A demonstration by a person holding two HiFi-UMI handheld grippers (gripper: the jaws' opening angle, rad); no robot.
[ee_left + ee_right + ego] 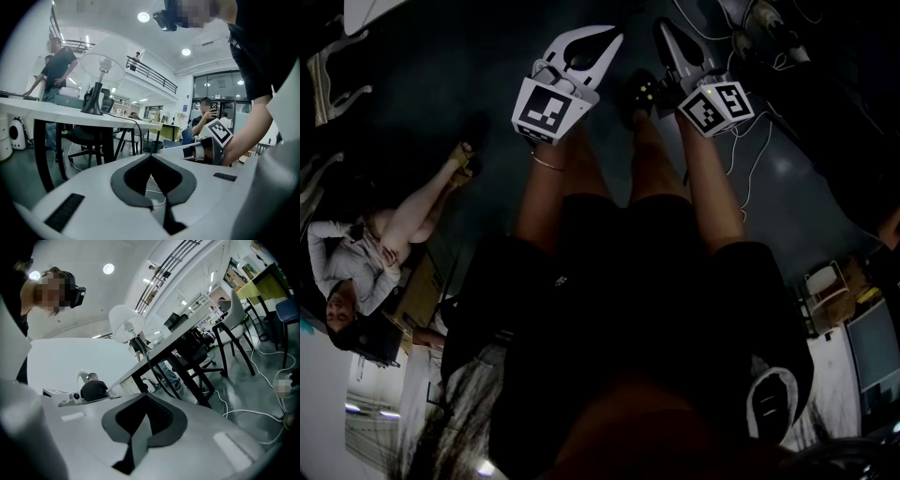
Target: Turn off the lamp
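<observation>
The lamp (100,77) has a white shade and a black flared base and stands on a white table (33,108), far off to the upper left of my left gripper (151,155). That gripper is shut with nothing between its pads. In the right gripper view the lamp (125,322) stands on the same table (164,345), up and beyond my right gripper (144,395), which is shut and empty. Whether the lamp is lit I cannot tell. The dark head view shows both grippers held above the floor, the left gripper (605,37) beside the right gripper (664,28).
A black cord (133,123) runs from the lamp over the table edge. An office chair (83,137) sits under the table and white cables (262,414) lie on the floor. A person stands behind the table (56,70); others sit nearby (205,116) (366,255).
</observation>
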